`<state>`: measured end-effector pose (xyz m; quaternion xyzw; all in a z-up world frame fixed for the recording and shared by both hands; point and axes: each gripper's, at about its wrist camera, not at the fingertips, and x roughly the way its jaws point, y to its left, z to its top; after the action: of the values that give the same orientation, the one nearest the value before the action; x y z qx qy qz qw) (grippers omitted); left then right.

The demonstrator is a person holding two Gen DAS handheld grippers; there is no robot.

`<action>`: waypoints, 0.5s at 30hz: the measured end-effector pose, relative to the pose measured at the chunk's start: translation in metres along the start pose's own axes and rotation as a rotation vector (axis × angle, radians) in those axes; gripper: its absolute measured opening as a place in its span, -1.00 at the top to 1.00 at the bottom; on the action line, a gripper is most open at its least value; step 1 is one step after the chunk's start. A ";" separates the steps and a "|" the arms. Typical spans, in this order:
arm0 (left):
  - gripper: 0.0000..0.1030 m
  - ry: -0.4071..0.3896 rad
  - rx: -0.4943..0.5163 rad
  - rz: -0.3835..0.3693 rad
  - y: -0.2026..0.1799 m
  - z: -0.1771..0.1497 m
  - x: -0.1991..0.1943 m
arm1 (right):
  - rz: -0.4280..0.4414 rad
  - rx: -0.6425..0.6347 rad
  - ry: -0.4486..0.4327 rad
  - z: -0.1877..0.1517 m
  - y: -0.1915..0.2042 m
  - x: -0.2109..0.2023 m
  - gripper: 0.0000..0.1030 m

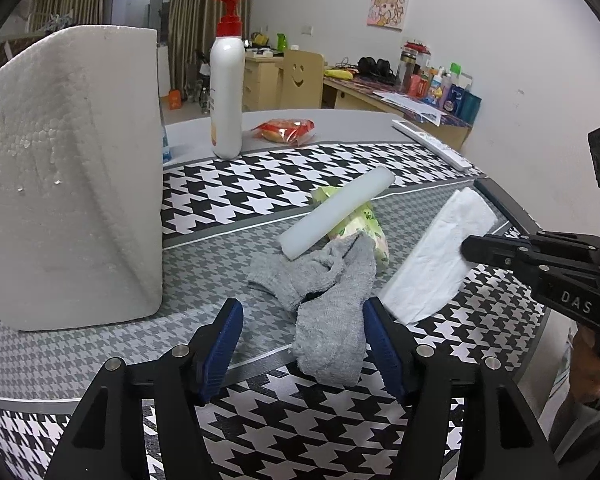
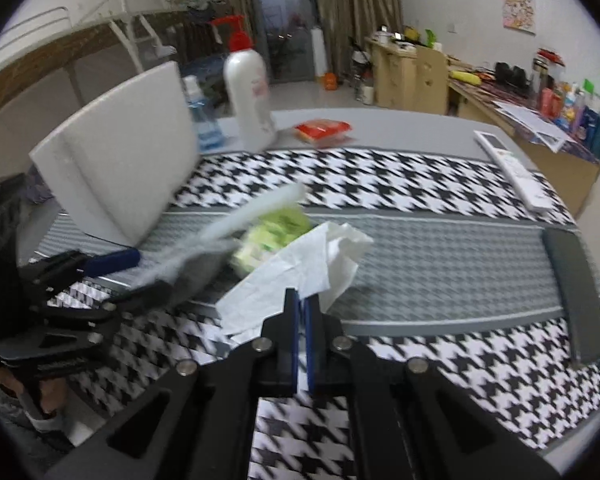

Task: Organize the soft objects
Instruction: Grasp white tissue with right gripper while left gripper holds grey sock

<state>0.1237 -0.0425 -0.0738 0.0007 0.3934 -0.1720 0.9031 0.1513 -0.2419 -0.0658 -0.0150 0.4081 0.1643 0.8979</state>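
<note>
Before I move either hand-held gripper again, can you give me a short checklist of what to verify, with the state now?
1. Right hand-held gripper has the white tissue: ok, its fingers are closed on one edge.
2. Tissue free of other things: cannot tell, the picture is blurred where it meets the green packet.
3. Left hand-held gripper open: ok, fingers wide apart.
4. Grey sock between the left fingers: ok, its near end lies in the gap, not gripped.
5. Sock free to lift: not ok, the white foam bar rests on its far end.
</note>
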 end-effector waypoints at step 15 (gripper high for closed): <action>0.59 0.018 0.040 0.019 -0.006 0.004 0.011 | -0.024 0.011 -0.008 -0.008 -0.010 0.005 -0.29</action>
<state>0.1312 -0.0523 -0.0781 0.0240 0.3980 -0.1713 0.9009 0.1518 -0.2512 -0.0754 -0.0146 0.4052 0.1512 0.9015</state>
